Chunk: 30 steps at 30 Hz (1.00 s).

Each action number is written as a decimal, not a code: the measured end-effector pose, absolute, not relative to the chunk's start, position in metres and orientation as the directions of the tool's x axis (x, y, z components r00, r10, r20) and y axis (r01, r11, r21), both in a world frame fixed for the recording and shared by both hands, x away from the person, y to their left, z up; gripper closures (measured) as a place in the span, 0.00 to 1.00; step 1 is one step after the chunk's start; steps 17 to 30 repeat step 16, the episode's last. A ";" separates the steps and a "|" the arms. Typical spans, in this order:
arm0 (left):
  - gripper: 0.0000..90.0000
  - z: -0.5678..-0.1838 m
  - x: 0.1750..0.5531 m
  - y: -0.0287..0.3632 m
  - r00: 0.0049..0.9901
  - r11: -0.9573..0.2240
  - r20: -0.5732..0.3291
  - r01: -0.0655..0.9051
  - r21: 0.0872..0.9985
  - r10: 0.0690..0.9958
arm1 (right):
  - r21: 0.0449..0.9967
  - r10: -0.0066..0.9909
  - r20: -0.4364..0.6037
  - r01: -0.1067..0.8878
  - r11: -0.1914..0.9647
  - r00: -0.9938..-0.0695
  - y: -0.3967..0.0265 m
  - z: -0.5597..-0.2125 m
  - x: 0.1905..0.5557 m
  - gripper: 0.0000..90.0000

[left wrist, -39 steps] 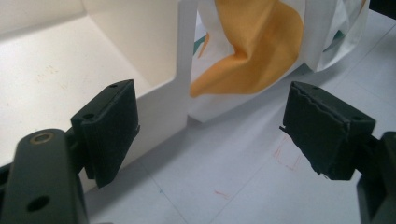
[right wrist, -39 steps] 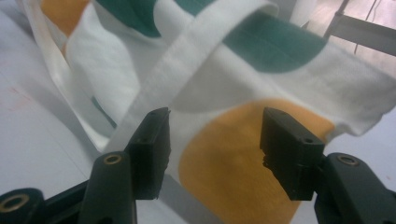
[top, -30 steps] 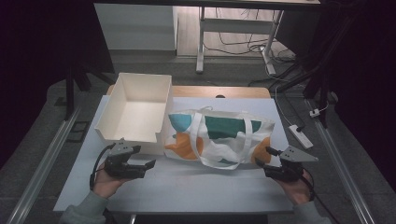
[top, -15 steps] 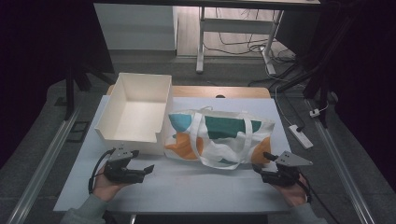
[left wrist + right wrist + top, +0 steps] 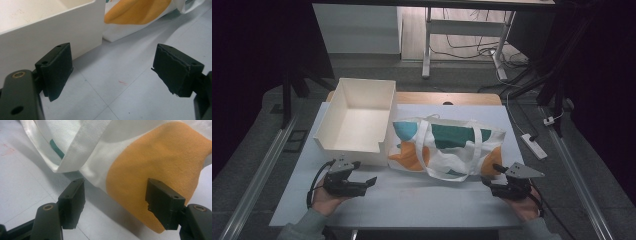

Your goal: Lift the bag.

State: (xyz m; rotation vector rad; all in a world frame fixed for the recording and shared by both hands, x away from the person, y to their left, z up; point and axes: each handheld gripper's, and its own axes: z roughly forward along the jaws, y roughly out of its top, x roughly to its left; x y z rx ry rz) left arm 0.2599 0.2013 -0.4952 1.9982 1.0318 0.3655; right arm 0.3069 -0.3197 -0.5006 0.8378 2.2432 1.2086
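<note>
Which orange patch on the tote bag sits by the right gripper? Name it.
The orange patch at the tote bag's right end, nearest the right gripper. The other orange patch lies at the left end, beside the white box.

1 tote bag (image 5: 444,147), 1 white box (image 5: 357,120), 2 grippers: left (image 5: 371,182), right (image 5: 486,182); 1 table (image 5: 422,200).

White tote bag (image 5: 444,147), teal and orange patches; cream box (image 5: 357,117); black tongs (image 5: 362,184).
</note>
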 end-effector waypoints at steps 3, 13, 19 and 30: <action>0.19 -0.495 0.260 0.201 0.619 -0.311 -0.113 0.533 0.787 0.777 | 0.853 0.695 -0.104 0.295 0.430 -0.712 -0.320 -0.501 0.307 0.36; 0.19 -0.495 0.260 0.201 0.621 -0.312 -0.113 0.533 0.786 0.776 | 0.853 0.693 -0.105 0.294 0.432 -0.713 -0.320 -0.501 0.307 0.36; 0.19 -0.495 0.260 0.200 0.621 -0.313 -0.113 0.534 0.786 0.776 | 0.851 0.692 -0.107 0.294 0.435 -0.714 -0.319 -0.501 0.307 0.35; 0.19 -0.495 0.260 0.200 0.621 -0.313 -0.113 0.534 0.786 0.776 | 0.851 0.692 -0.107 0.294 0.435 -0.714 -0.319 -0.501 0.307 0.35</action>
